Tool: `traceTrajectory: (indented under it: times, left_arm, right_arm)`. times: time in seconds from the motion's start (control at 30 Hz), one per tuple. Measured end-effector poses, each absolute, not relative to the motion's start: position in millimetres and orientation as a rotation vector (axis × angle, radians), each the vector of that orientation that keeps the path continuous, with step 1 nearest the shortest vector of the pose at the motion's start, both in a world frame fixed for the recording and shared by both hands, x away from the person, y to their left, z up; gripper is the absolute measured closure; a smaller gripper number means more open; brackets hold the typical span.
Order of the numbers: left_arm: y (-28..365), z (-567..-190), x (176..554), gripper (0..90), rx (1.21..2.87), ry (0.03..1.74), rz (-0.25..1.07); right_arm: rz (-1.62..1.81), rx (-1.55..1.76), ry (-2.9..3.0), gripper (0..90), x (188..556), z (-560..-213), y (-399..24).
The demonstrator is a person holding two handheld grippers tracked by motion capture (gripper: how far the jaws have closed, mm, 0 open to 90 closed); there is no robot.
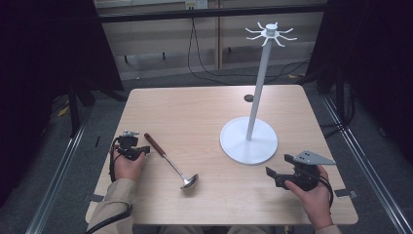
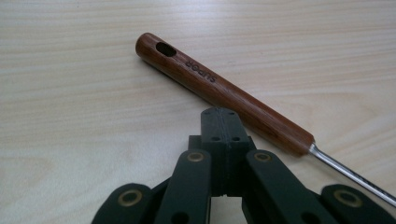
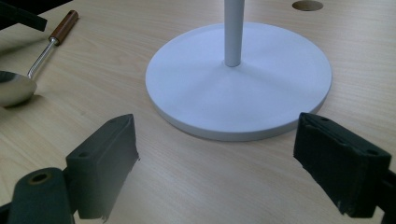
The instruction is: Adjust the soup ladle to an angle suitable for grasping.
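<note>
- Left gripper (image 1: 139, 150), high view: sits at the table's (image 1: 204, 105) left edge, tip just beside the brown end of the ladle (image 1: 169, 162). Ladle lies flat on the wood, handle toward the far left, bowl toward the person. Right gripper (image 1: 281, 168) rests near the right front, jaws spread, holding nothing. White rack (image 1: 249, 140) stands between them, well apart from the ladle.
- Left gripper view: jaws (image 2: 219, 125) pressed fully together, nothing between them; the handle (image 2: 224, 93) lies just past the tip, not gripped. Risk: pushing on with shut jaws would likely shove or roll the round handle away instead of catching it; they need to open first.
- Handle is smooth varnished wood, cylindrical, with an oval hanging hole near the end and stamped lettering; a thin shiny metal shank runs out of it. A slick round shape could slip or twist in flat pads.
- Right gripper view: black blocky pads (image 3: 105, 161) wide apart, empty, facing the rack's round base (image 3: 238, 84). Base is a smooth matt white disc with a slim post; the polished bowl (image 3: 14, 88) shows at left.
- Hooks on the rack look thin and high; the hole is small, so I'd expect hanging to be fiddly.
</note>
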State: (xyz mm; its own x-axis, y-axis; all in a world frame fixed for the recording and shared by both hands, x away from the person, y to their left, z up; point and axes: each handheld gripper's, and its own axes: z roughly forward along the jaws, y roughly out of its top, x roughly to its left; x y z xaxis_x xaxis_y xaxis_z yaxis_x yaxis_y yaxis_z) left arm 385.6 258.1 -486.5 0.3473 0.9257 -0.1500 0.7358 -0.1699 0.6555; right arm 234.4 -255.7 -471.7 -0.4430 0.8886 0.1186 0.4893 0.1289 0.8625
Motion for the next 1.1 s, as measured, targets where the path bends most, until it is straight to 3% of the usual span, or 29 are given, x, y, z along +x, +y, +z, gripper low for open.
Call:
traceTrajectory:
  times: [0.47,1.1]
  left_arm:
    - [252.8,-496.4,404.8,90.0,1.934,1.510,0.373]
    - [215.1,-496.2,423.1,90.0,2.008,1.424,0.322]
  right_arm:
    - [1.254,1.338,1.977,12.1,233.8,-472.5,-260.5]
    - [1.248,1.338,1.980,10.0,234.3,-473.4,-262.4]
